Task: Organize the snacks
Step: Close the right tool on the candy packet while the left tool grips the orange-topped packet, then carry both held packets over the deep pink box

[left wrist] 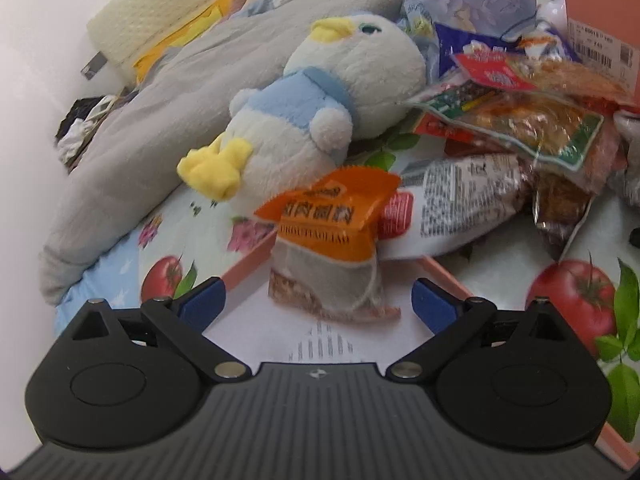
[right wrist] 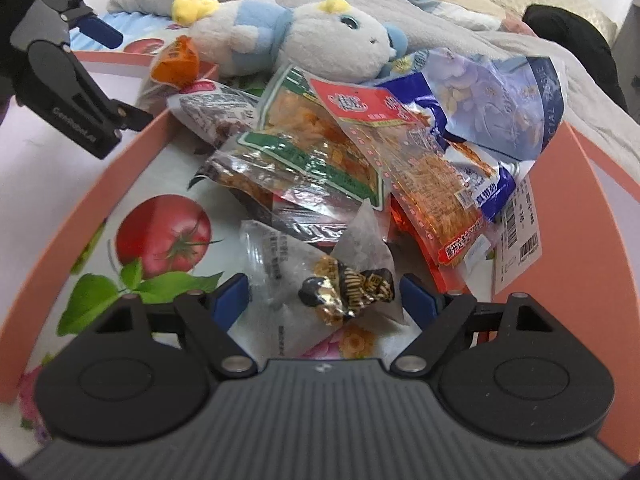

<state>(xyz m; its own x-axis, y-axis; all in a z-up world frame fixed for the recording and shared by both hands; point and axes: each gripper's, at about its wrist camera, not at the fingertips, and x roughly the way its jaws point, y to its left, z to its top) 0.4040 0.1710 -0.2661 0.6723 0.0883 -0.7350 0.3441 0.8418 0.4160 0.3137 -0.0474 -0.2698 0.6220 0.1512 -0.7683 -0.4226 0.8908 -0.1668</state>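
In the left wrist view my left gripper [left wrist: 318,304] is open over a pink-rimmed box [left wrist: 248,258]. An orange-topped snack packet [left wrist: 334,236] stands between and just beyond its blue fingertips, untouched by either. In the right wrist view my right gripper [right wrist: 322,300] is open around a clear packet with a black-and-gold wrapped sweet [right wrist: 348,286]; the pads do not press it. A pile of snack bags [right wrist: 340,148] lies ahead of it. The left gripper [right wrist: 92,76] shows at the upper left, near the orange packet [right wrist: 176,62].
A blue-and-white plush bird [left wrist: 316,108] lies behind the snacks on a tomato-print sheet [left wrist: 572,292]. A grey blanket [left wrist: 152,128] fills the left. A second pink box [left wrist: 600,12] stands at the far right. Pink box walls [right wrist: 80,196] flank the right gripper.
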